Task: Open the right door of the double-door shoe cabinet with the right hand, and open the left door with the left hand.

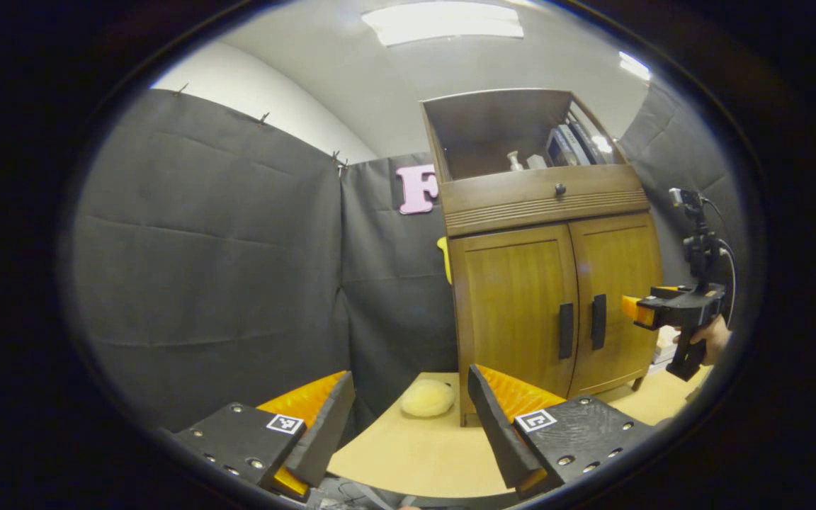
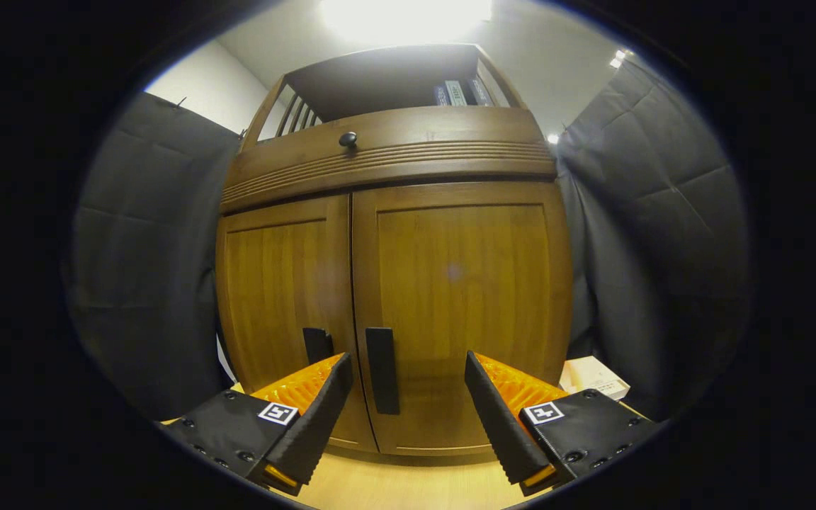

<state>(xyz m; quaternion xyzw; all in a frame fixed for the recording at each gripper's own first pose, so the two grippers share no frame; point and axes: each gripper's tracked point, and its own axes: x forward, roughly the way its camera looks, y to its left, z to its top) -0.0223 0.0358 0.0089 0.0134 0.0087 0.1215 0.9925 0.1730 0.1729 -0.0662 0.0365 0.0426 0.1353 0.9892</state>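
Note:
The wooden shoe cabinet (image 1: pixel 550 205) stands on the table with both doors closed. In the left gripper view its left door (image 1: pixel 514 304) and right door (image 1: pixel 617 283) carry dark vertical handles (image 1: pixel 565 330) near the centre seam. My left gripper (image 1: pixel 411 432) is open and far back from the cabinet, off to its left. My right gripper (image 1: pixel 631 309), held in a hand (image 1: pixel 709 340), hovers just in front of the right door. In the right gripper view, my right gripper (image 2: pixel 408 418) is open, and the right door's handle (image 2: pixel 382 370) lies ahead between its fingers, untouched.
A pale yellow soft lump (image 1: pixel 427 397) lies on the light wooden table (image 1: pixel 415 460) by the cabinet's left corner. A drawer with a knob (image 2: pixel 348 139) and an open shelf with books top the doors. A small box (image 2: pixel 596 377) sits to the cabinet's right.

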